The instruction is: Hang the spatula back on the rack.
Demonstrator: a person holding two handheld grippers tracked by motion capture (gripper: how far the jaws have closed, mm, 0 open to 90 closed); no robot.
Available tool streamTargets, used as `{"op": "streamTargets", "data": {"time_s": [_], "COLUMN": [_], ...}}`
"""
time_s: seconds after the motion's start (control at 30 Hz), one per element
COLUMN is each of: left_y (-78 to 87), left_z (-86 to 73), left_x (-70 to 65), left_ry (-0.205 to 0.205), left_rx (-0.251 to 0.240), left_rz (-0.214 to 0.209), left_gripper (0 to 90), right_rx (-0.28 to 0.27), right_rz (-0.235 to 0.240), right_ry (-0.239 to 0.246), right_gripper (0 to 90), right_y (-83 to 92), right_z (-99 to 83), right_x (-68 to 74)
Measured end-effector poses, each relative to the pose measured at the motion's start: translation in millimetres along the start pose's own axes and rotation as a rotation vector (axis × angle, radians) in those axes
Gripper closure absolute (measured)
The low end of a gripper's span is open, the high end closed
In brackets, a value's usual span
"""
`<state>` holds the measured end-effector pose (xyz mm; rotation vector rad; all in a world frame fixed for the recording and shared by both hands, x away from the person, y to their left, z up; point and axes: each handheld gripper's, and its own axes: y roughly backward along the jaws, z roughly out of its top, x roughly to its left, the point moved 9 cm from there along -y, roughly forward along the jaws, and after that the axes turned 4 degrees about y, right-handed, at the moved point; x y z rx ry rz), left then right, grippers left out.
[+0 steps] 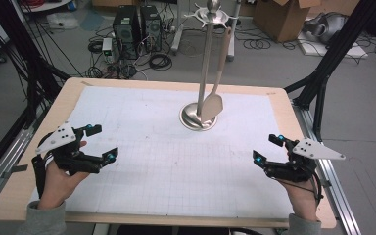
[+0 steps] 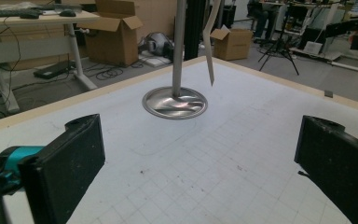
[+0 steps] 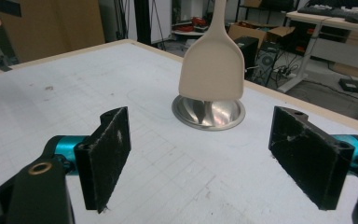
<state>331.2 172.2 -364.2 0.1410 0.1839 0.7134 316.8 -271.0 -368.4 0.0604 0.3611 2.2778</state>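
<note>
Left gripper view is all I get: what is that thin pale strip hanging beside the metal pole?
Observer: A pale spatula, edge-on to you; the right gripper view shows its broad flat blade.
Operator: What holds it up?
Observer: In the high view its handle hangs from a hook at the top of the stand.
Operator: And the other gripper?
Observer: The right gripper is over the near right of the table, its fingers apart, holding nothing.

The left gripper [image 1: 98, 143] sits near the left side, held in the left hand [image 1: 58, 181], jaws spread wide. The right gripper [image 1: 266, 148] mirrors it at the right, in the right hand [image 1: 301, 193], jaws equally wide.
</note>
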Motion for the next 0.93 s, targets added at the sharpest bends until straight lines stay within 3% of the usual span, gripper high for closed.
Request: {"op": "streamTargets", "data": {"time_s": [0.3,0.57,0.77,0.93], "left_y": [-2.2,-0.2,1.2,6.1], "left_z": [-2.2,-1.9,-4.1,-6.6], "left_x": [-0.4,0.3,-0.9,3.8], "left_ry": [0.0,-0.001,-0.005,0.006], "left_rx": [0.007,0.003,0.008,0.007], "left_rz": [0.003,0.015,0.022,0.044], "left_gripper": [2.0,2.0,2.0,2.0], "right_rx": [-0.04,-0.026,-0.06,-0.069], "right_rz": [-0.028,-0.066,-0.088,-0.079], "right_ry": [-0.033,-0.065,-0.064,-0.059], "right_gripper": [19.5,19.5,19.5,19.5], "right_y": [11.9,20.6,19.5,13.7], "right_z": [-9.7,-24.5,-18.6,-12.8], "right_x": [-4.3,-10.2,-14.8,-11.5]}}
